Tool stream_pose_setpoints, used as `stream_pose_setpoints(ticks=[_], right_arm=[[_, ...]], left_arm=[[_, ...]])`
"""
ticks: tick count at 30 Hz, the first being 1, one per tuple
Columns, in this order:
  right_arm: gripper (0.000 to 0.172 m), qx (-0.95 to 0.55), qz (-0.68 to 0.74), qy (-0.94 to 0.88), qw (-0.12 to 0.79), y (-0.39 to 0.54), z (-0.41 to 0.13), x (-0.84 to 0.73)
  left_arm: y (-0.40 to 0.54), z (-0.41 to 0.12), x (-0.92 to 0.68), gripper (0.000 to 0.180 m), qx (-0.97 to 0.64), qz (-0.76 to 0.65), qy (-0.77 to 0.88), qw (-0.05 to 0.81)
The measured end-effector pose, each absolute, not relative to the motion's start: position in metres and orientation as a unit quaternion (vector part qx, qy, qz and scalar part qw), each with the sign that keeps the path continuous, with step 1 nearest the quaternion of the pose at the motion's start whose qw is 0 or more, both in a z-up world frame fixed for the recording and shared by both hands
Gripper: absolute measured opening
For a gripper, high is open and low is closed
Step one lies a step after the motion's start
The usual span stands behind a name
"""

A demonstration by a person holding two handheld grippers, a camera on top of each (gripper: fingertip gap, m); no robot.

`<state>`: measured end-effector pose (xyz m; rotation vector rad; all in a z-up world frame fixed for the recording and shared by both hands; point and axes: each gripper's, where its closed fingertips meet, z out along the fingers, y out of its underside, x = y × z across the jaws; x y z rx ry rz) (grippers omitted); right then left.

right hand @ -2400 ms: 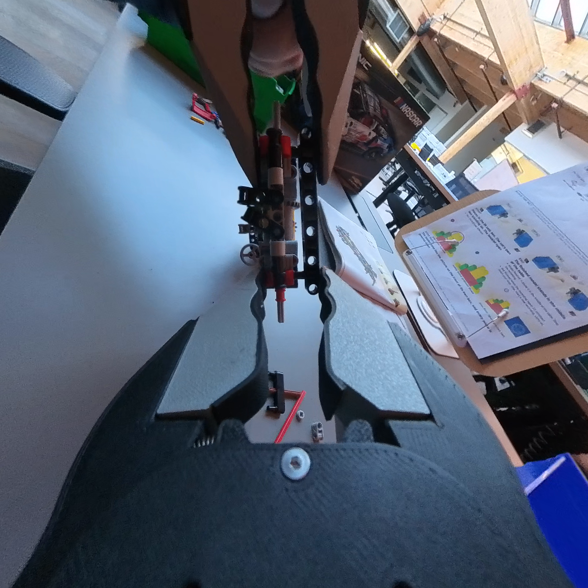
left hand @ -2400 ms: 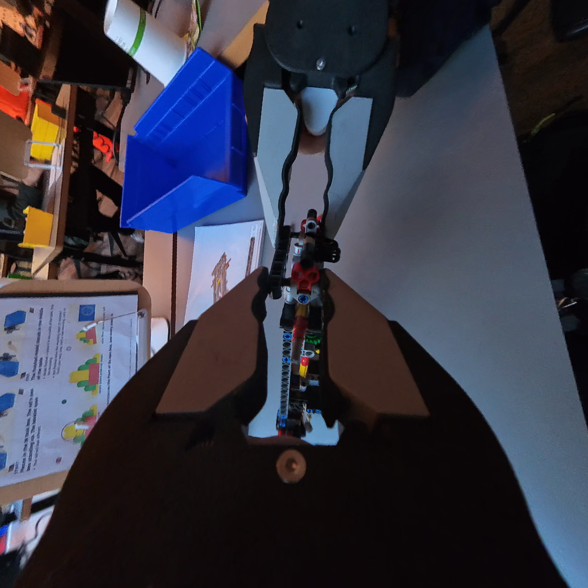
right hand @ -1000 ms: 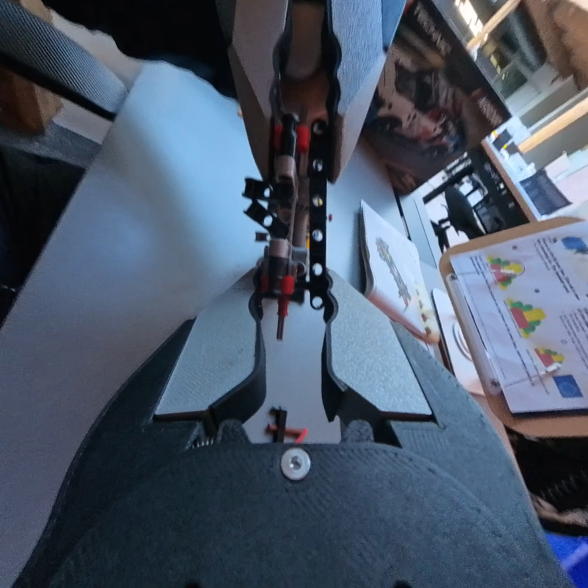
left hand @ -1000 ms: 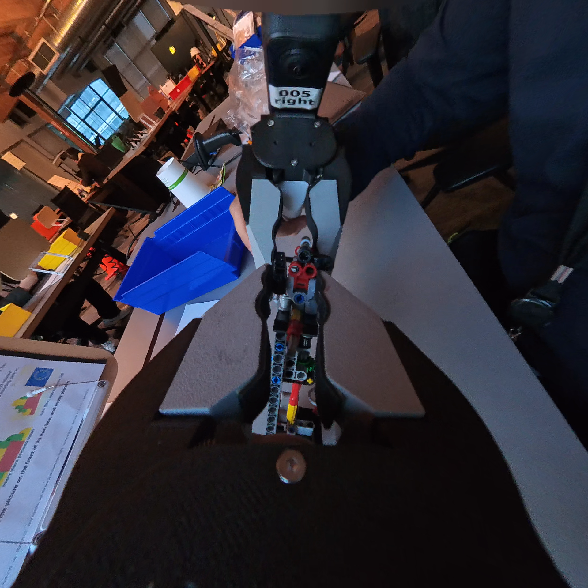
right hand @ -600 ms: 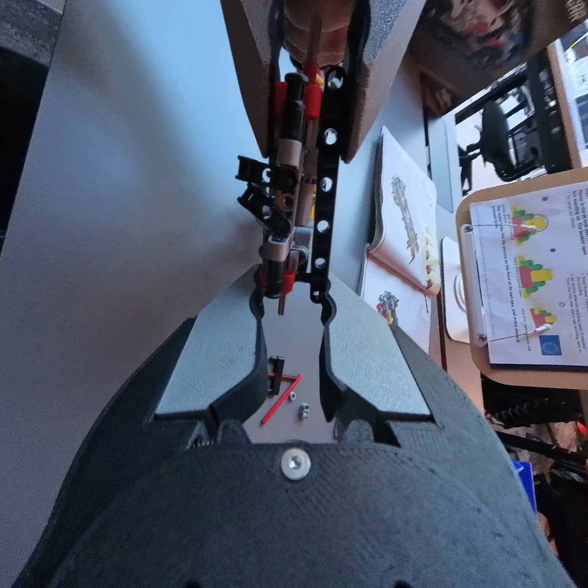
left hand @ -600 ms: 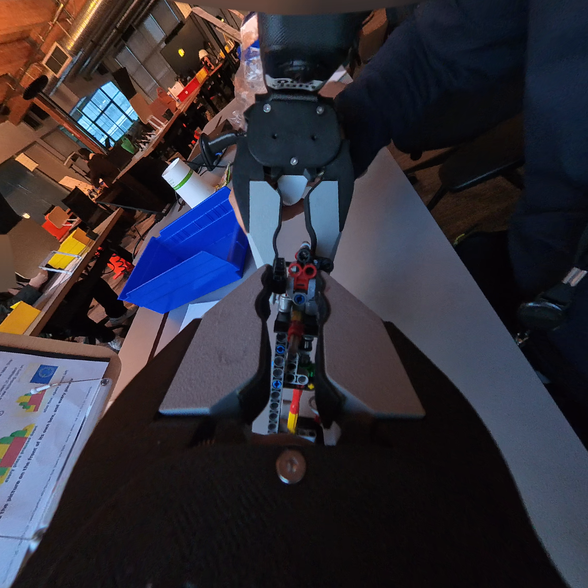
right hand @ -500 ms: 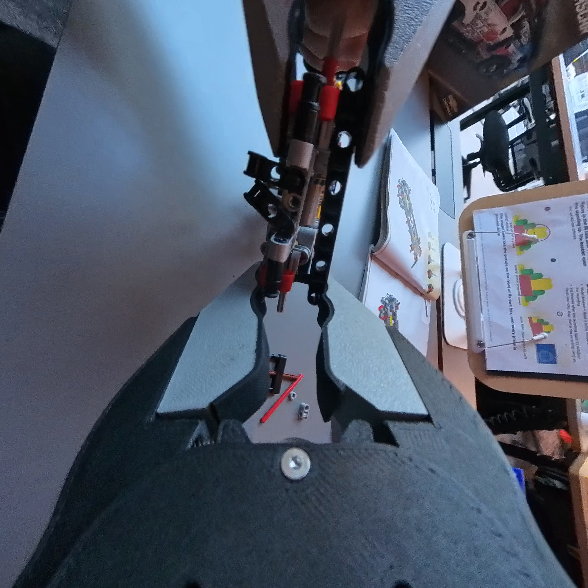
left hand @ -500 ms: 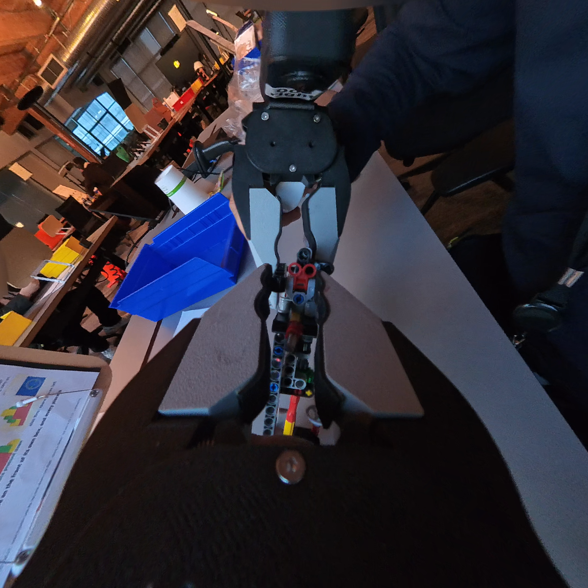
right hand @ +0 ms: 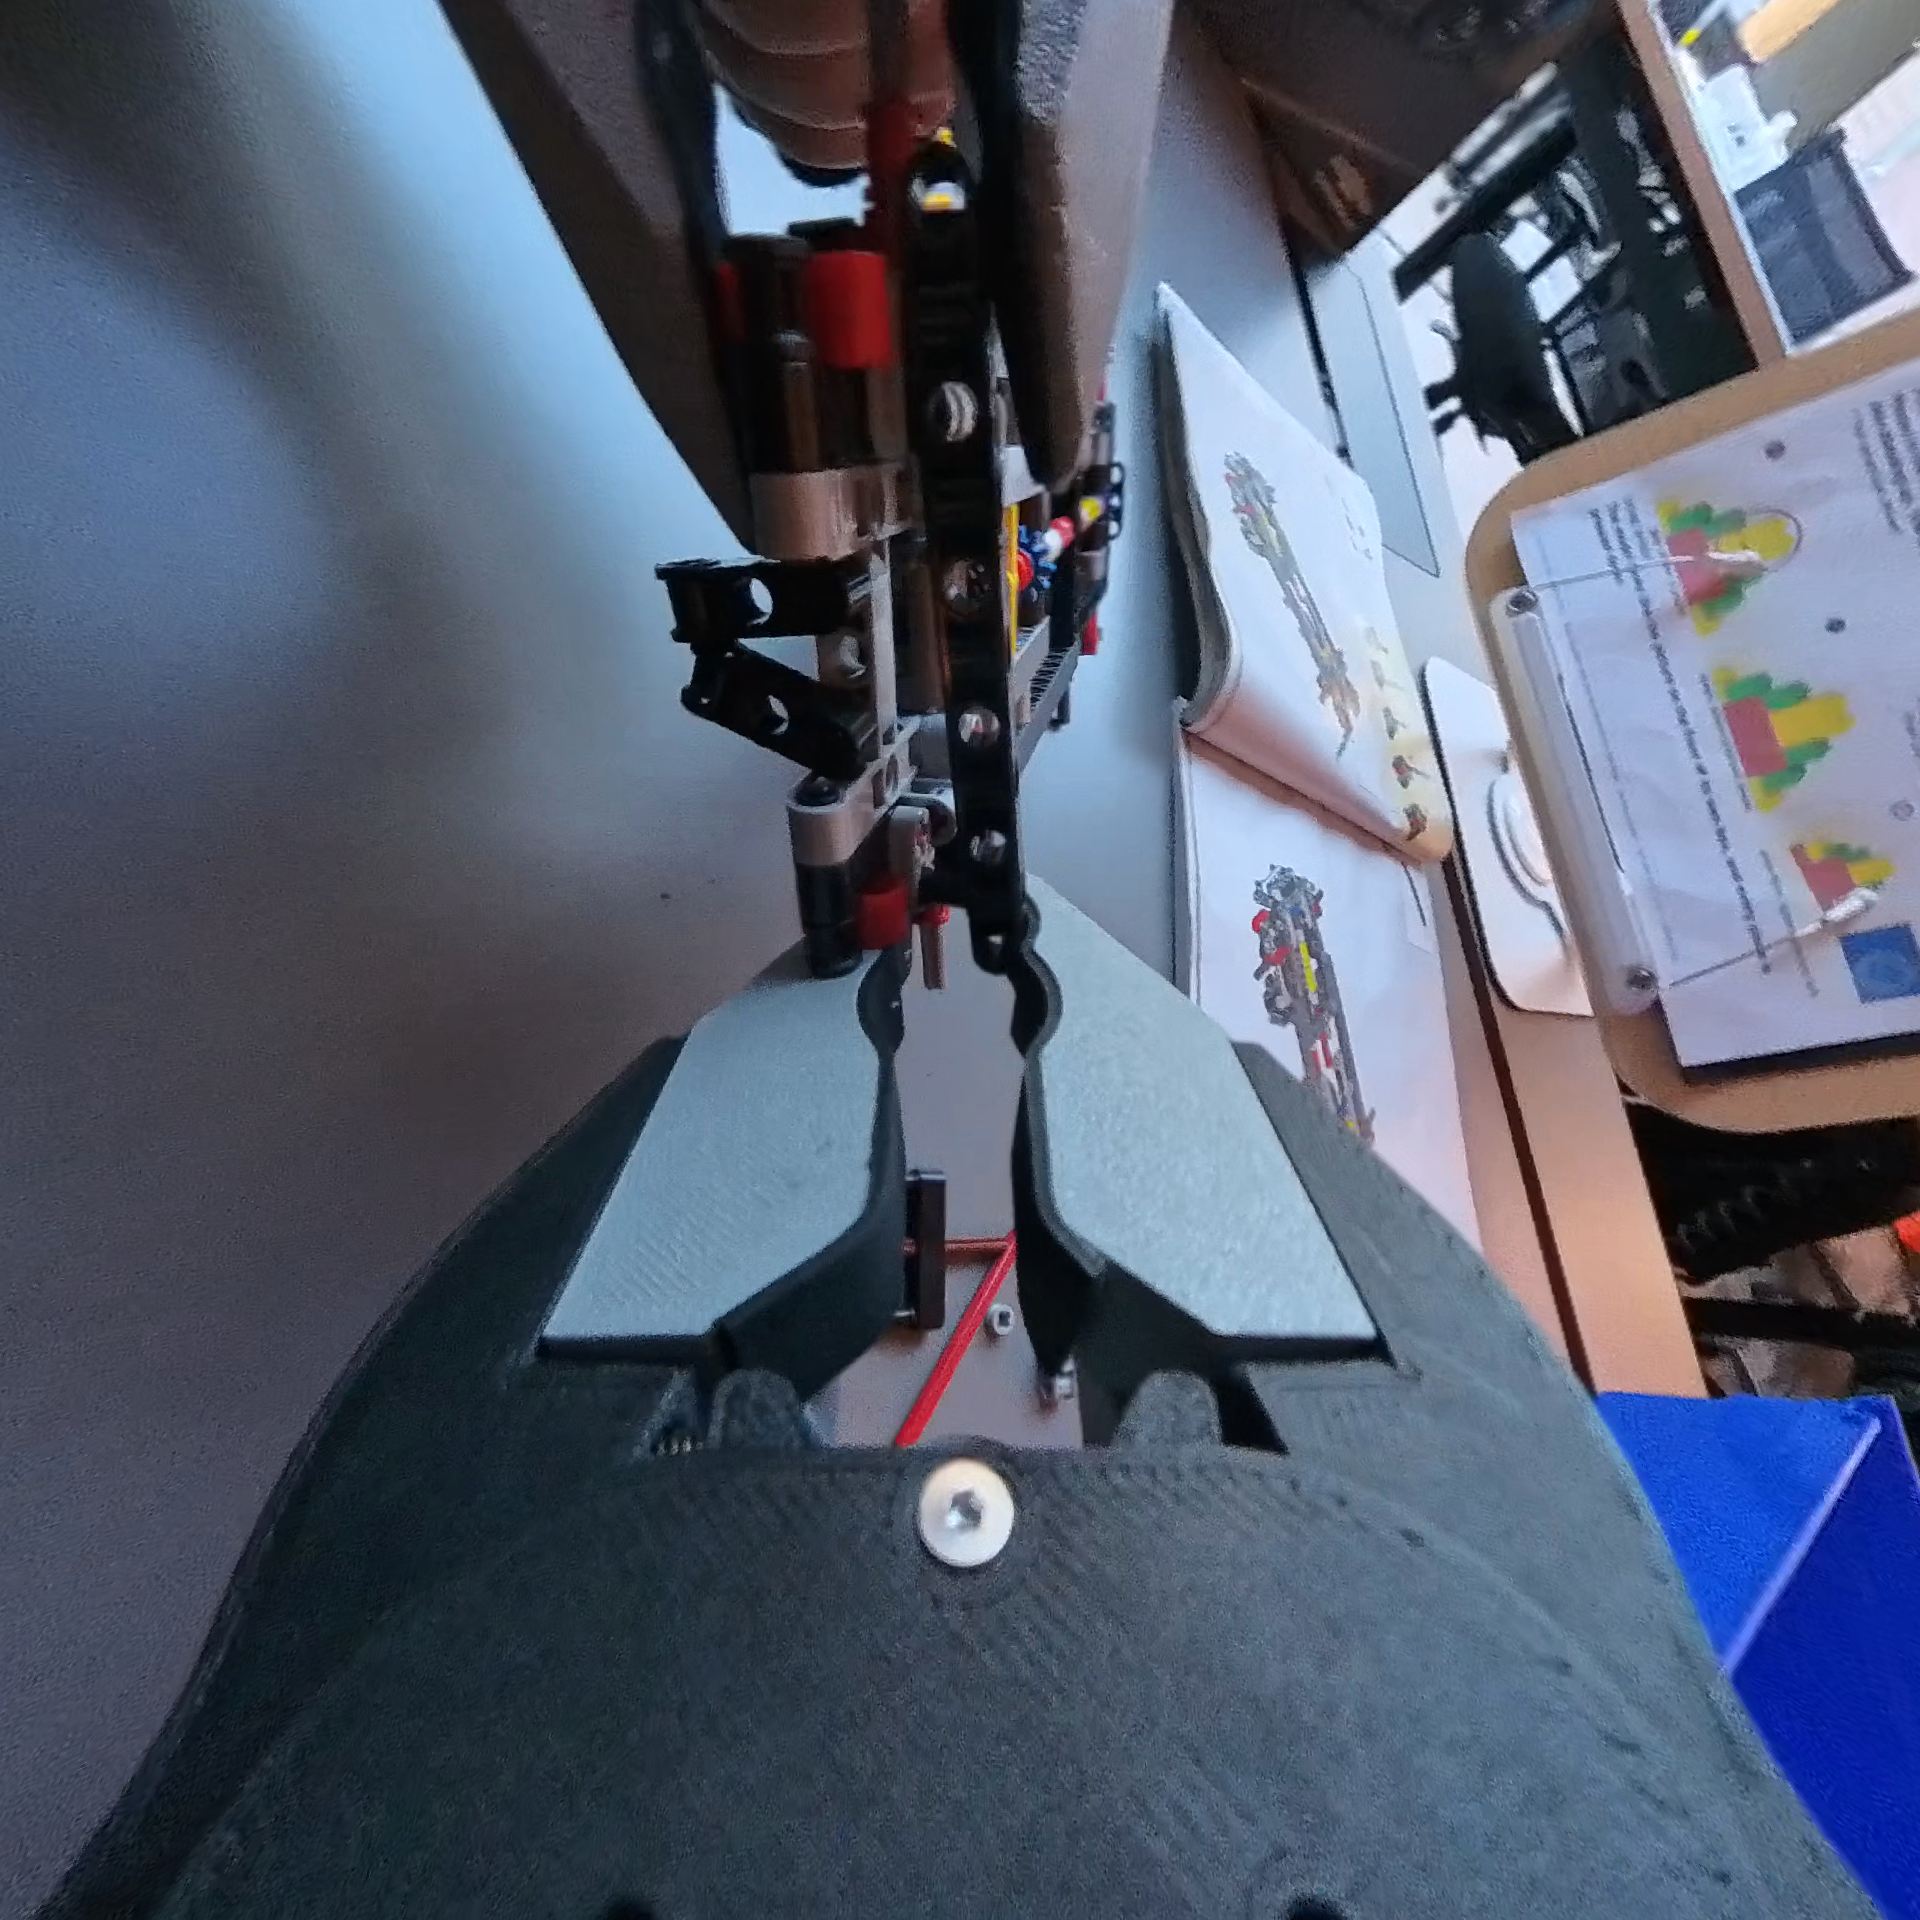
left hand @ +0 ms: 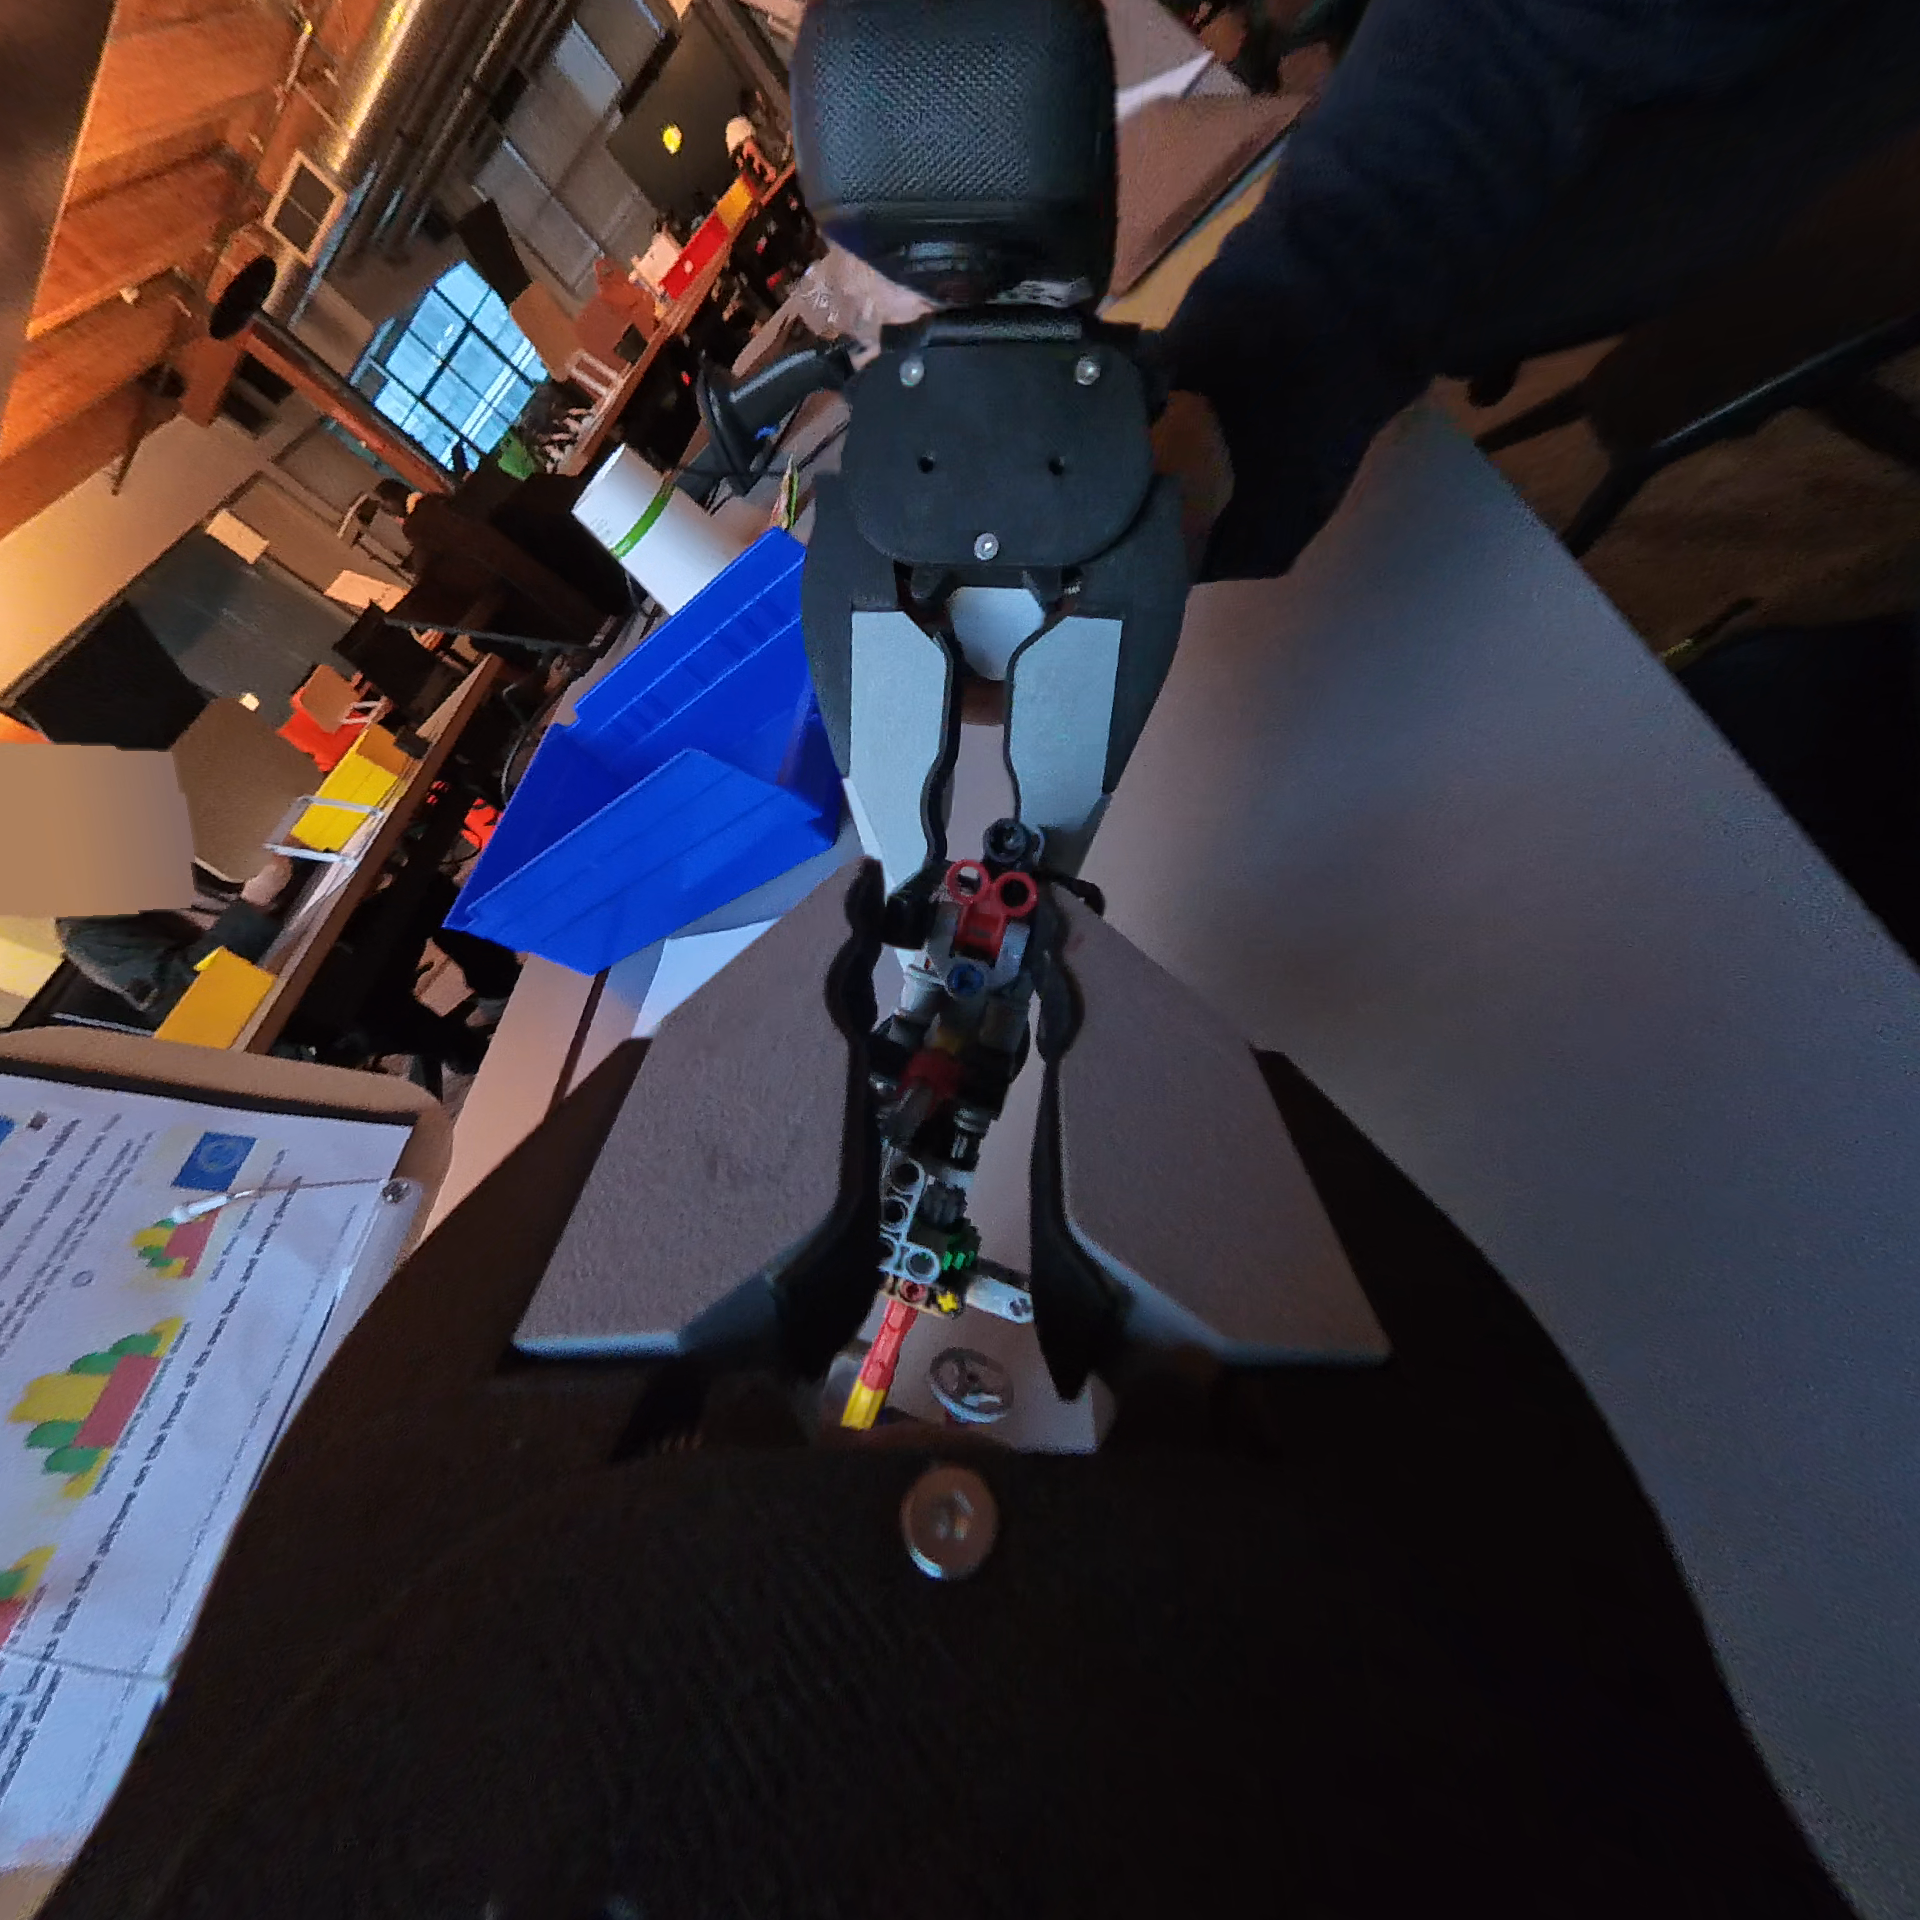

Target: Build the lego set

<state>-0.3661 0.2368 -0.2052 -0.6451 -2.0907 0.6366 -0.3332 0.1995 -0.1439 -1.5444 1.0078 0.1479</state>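
Both grippers meet on one brick-built model above the grey worktop [left hand: 1455,831].

The left gripper [left hand: 951,925] has its jaws clamped on the long model [left hand: 961,997] of black, grey and red beam parts, which runs back between its fingers. The right gripper [right hand: 956,971], directly opposite, has narrowly parted jaws at the model's far end, around a small axle tip [right hand: 932,951]; whether they press cannot be told. Beyond the left jaws, to their left, sits a blue bin [left hand: 644,810]; an open instruction booklet [right hand: 1299,644] lies right of the right jaws.
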Motion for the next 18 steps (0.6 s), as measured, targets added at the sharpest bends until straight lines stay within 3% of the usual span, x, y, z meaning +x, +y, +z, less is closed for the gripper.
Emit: stream_pose_setpoints(ticks=[6, 8, 18], right_arm=[[0.017, -0.266, 0.304, -0.784, 0.471, 0.244, -0.191, -0.372], [0.028, -0.255, 0.306, -0.782, 0.479, 0.241, -0.188, -0.373], [0.046, -0.201, 0.261, -0.794, 0.51, 0.238, -0.166, -0.368]], left_arm=[[0.207, -0.13, -0.344, 0.024, -0.666, 0.067, 0.409, 0.62], [0.207, -0.126, -0.348, 0.024, -0.673, 0.054, 0.403, 0.618], [0.206, -0.12, -0.338, 0.024, -0.689, 0.033, 0.408, 0.598]])
